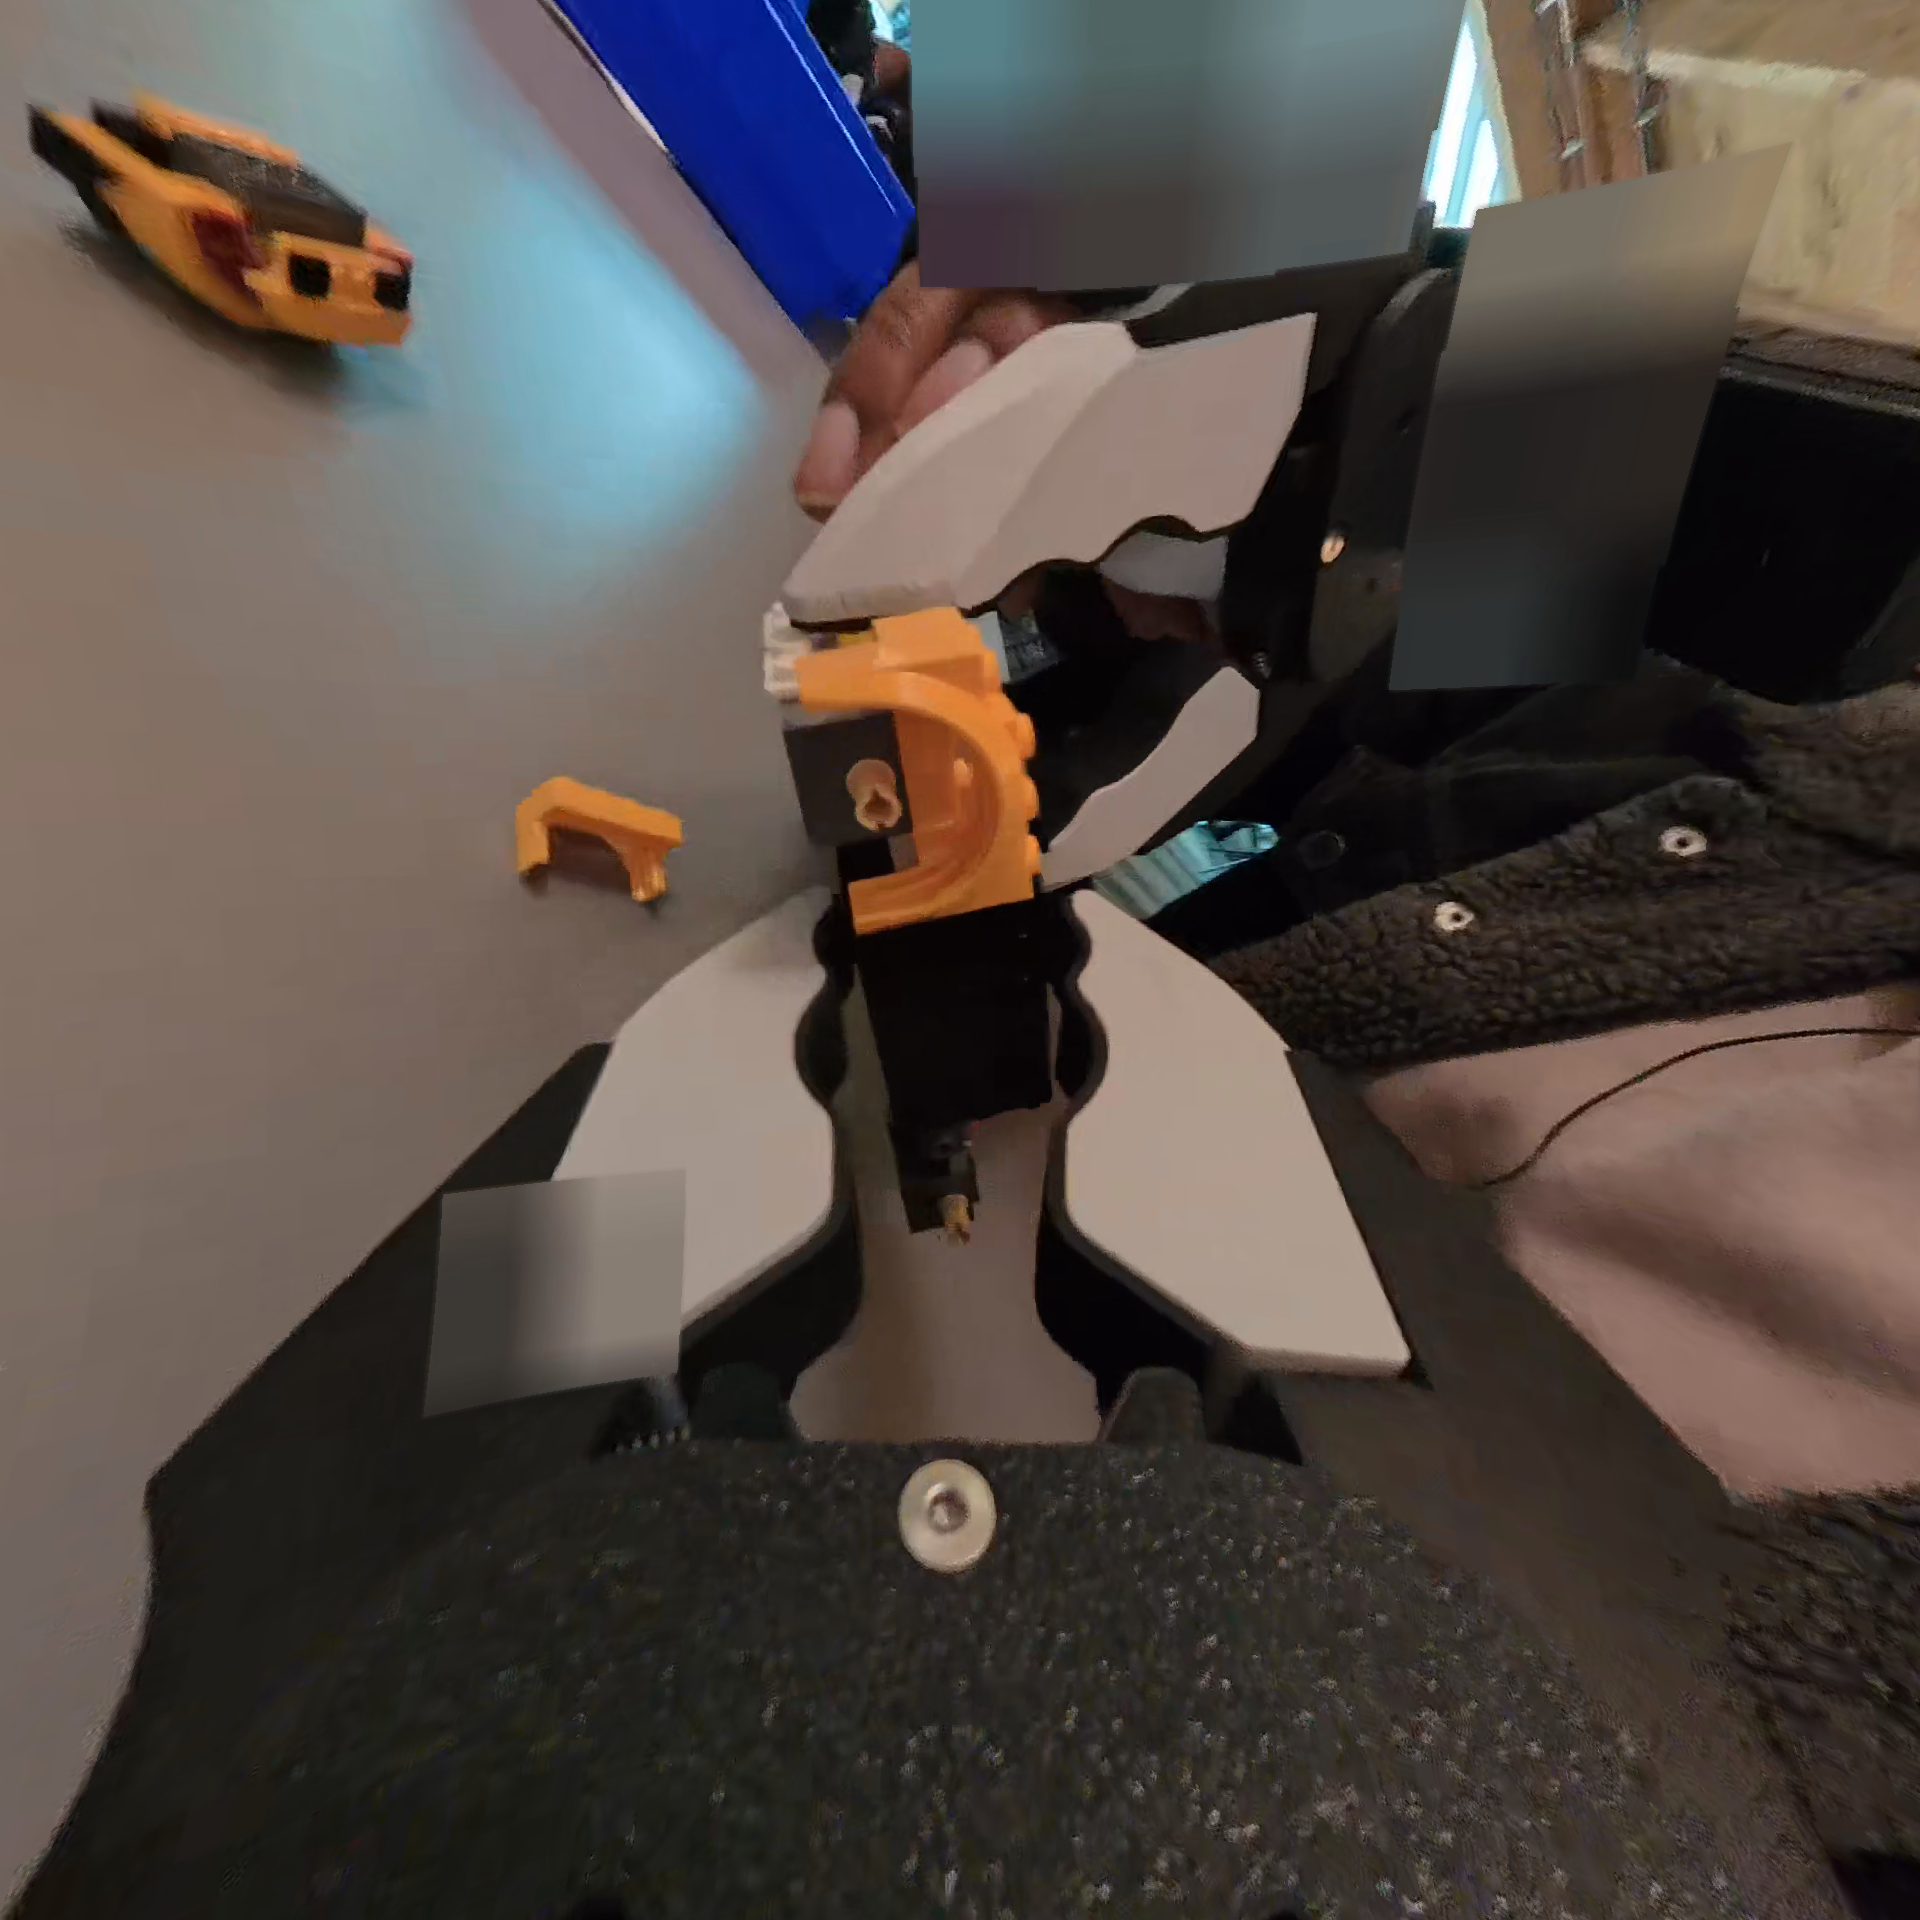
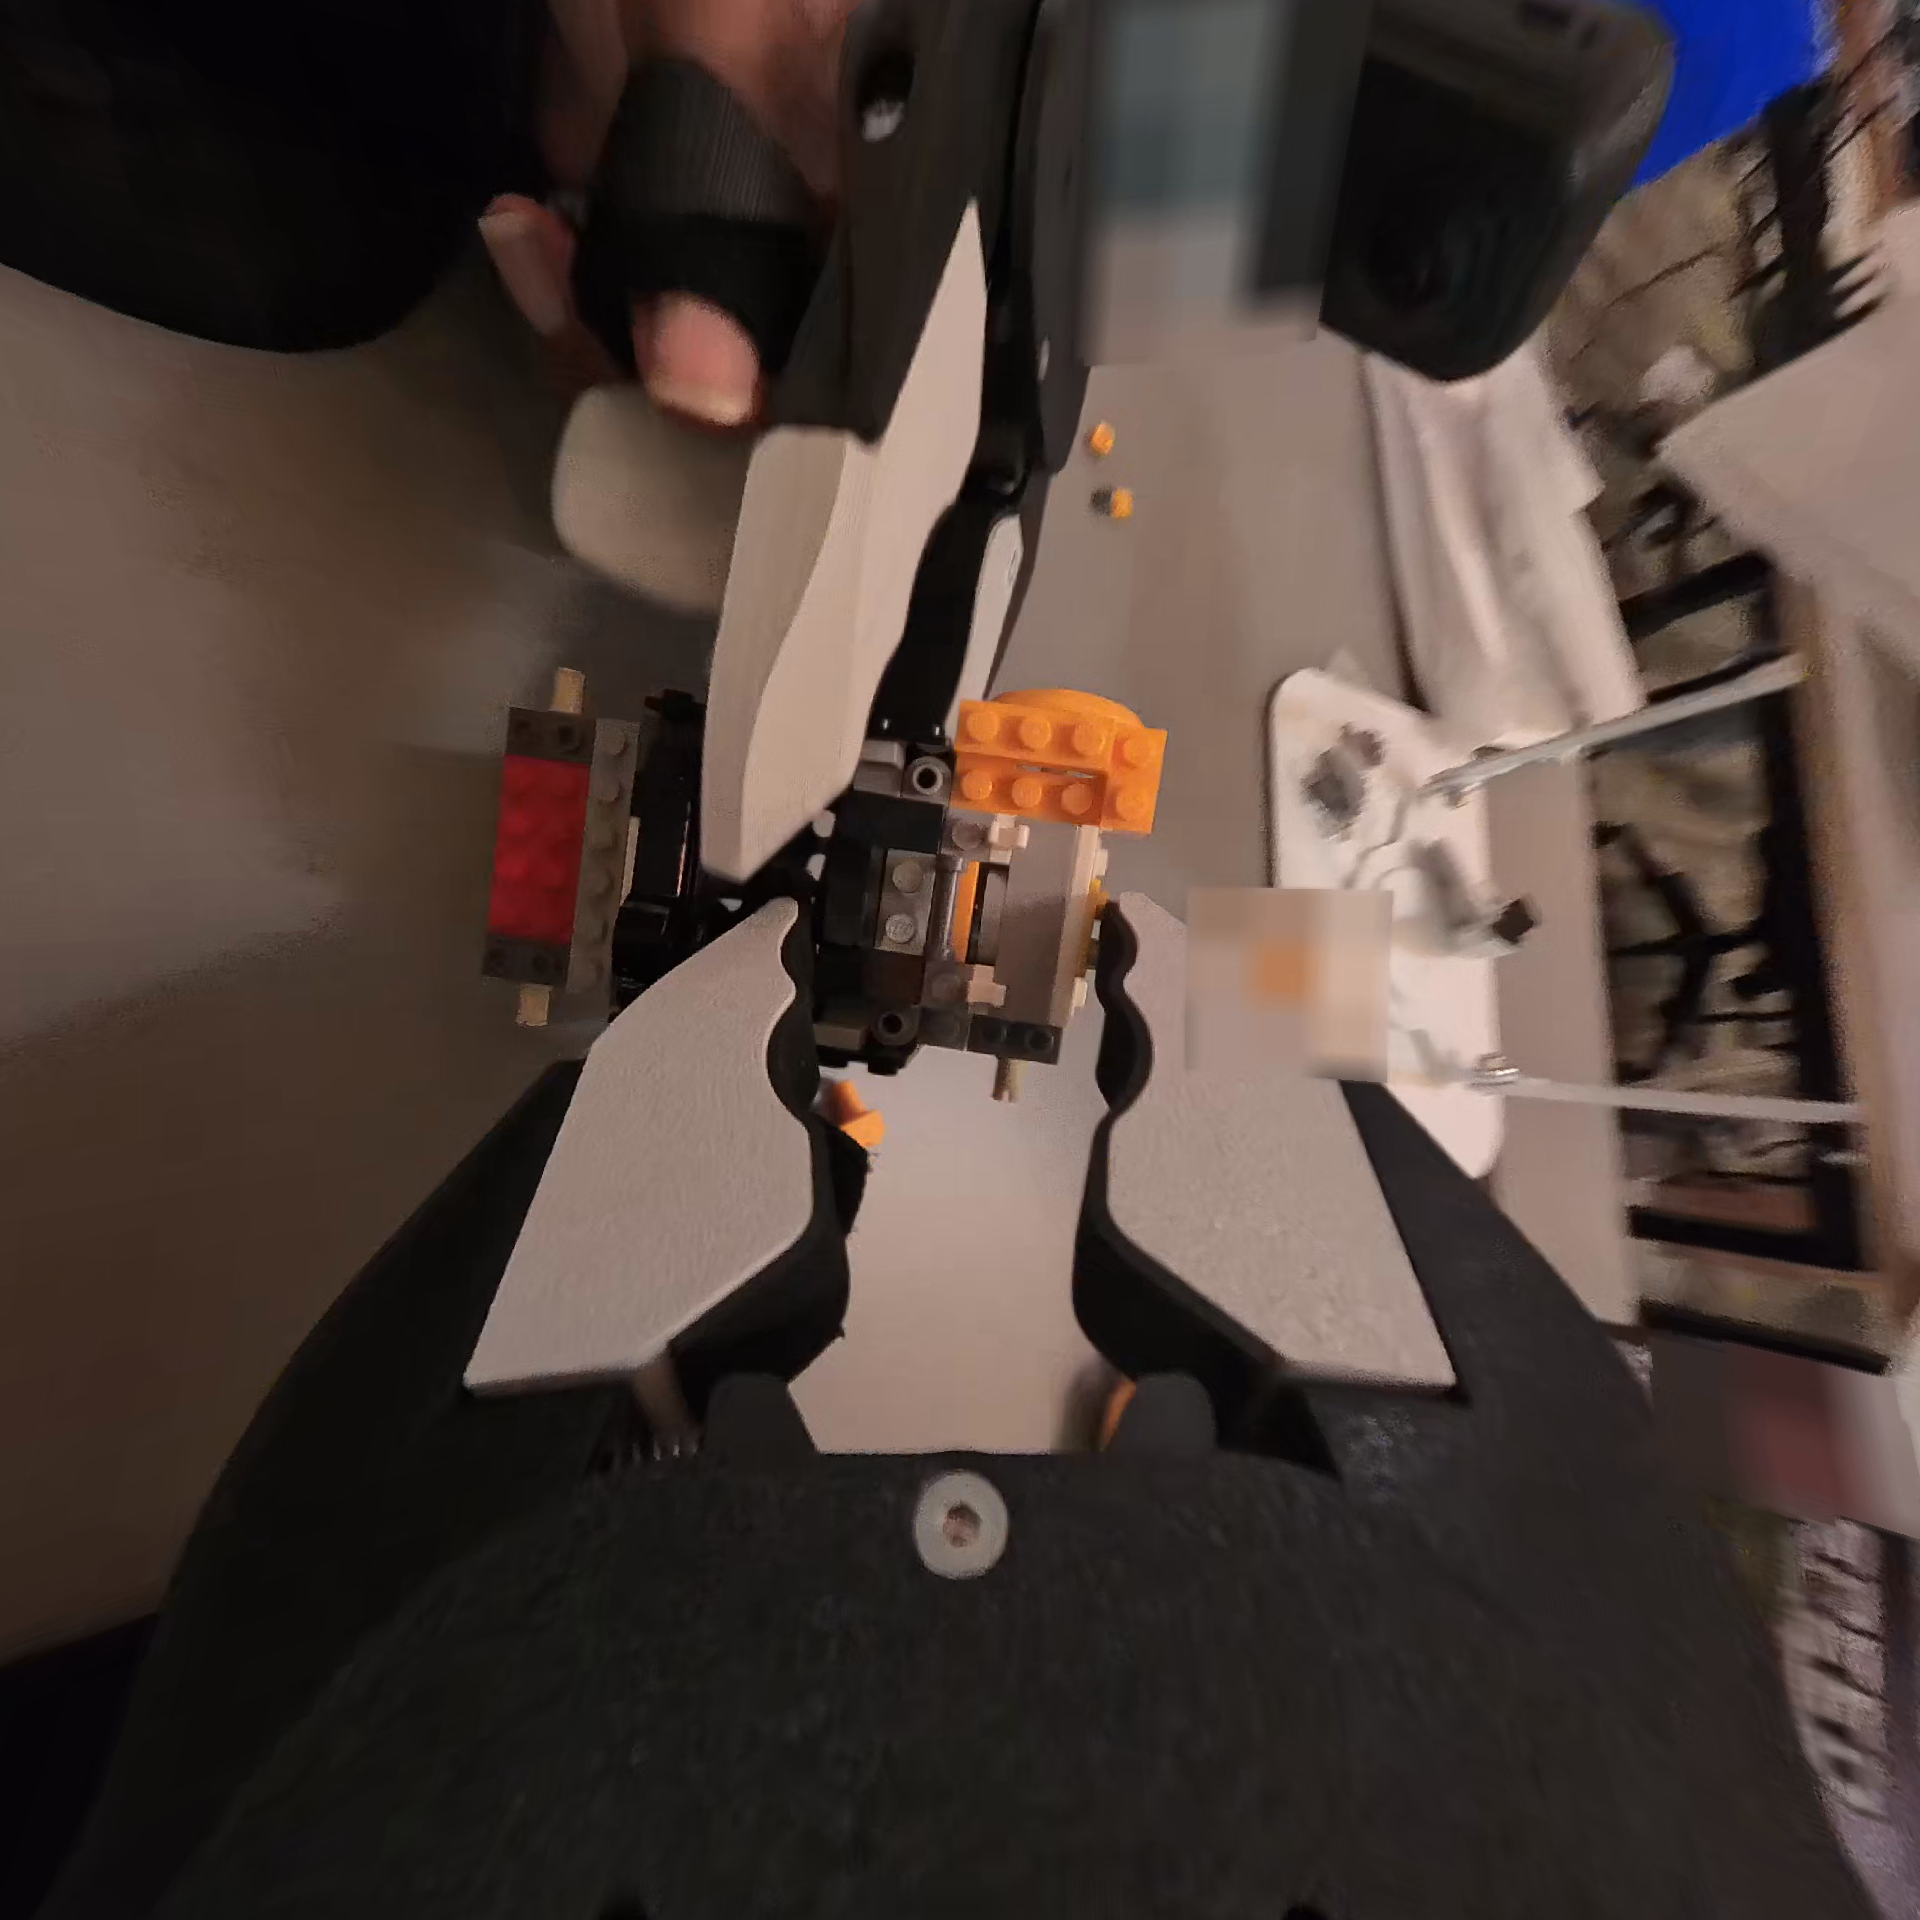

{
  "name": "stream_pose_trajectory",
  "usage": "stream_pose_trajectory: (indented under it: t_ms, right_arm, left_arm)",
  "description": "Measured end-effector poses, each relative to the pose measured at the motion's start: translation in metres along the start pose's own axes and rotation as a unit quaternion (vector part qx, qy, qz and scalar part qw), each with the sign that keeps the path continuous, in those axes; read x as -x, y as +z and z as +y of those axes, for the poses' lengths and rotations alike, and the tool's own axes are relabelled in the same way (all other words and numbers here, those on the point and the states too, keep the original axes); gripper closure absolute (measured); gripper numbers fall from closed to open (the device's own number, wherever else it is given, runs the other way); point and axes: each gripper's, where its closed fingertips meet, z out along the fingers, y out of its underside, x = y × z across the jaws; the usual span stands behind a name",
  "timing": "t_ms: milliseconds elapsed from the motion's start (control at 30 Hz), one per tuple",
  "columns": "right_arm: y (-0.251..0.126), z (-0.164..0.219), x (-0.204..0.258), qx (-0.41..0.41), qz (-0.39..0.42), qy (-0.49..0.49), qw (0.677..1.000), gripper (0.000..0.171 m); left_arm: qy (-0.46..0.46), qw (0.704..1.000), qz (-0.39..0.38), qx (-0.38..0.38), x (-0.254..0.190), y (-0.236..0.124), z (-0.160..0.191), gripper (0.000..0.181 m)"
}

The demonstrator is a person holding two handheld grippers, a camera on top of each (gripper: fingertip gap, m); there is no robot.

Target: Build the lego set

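Both grippers clamping lego assy [image 1: 925,790]: left gripper [image 1: 951,935] gripping black base, right gripper [image 2: 951,914] pinching grey end. Light, rigid, prob pops apart; hold solid blocks.

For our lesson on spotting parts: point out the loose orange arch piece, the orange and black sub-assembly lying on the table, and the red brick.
loose orange arch piece [image 1: 597,831], left wrist view, top face.
orange and black sub-assembly [image 1: 234,223], left wrist view, middle.
red brick [image 2: 535,842], right wrist view, studded face.

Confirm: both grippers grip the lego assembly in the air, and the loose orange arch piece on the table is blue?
Not quite. The loose arch piece on the grey table is orange, not blue, as the left wrist view shows. The rest holds: the left gripper and right gripper both grip the lego assembly above the table.
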Motion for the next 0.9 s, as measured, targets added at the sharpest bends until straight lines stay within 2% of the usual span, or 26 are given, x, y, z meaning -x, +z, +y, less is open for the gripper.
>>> stream_pose_trajectory:
  t_ms: [167,400,700,900]
  right_arm:
    - [-0.019,-0.02,-0.018,-0.027,0.091,-0.07,0.993,0.12]
    - [-0.039,-0.032,-0.021,-0.094,0.108,-0.019,0.989,0.111]
    - [-0.05,-0.033,-0.017,-0.167,0.07,0.108,0.978,0.113]
    - [-0.051,-0.034,-0.018,-0.195,0.055,0.15,0.968,0.113]
  left_arm:
    - [0.111,0.992,-0.025,-0.045,-0.014,-0.007,-0.019,0.15]
    - [0.271,0.958,-0.054,-0.074,-0.033,-0.006,-0.026,0.151]
    - [0.338,0.933,-0.079,-0.091,-0.038,-0.007,-0.029,0.151]
    - [0.34,0.932,-0.073,-0.101,-0.042,-0.008,-0.031,0.151]
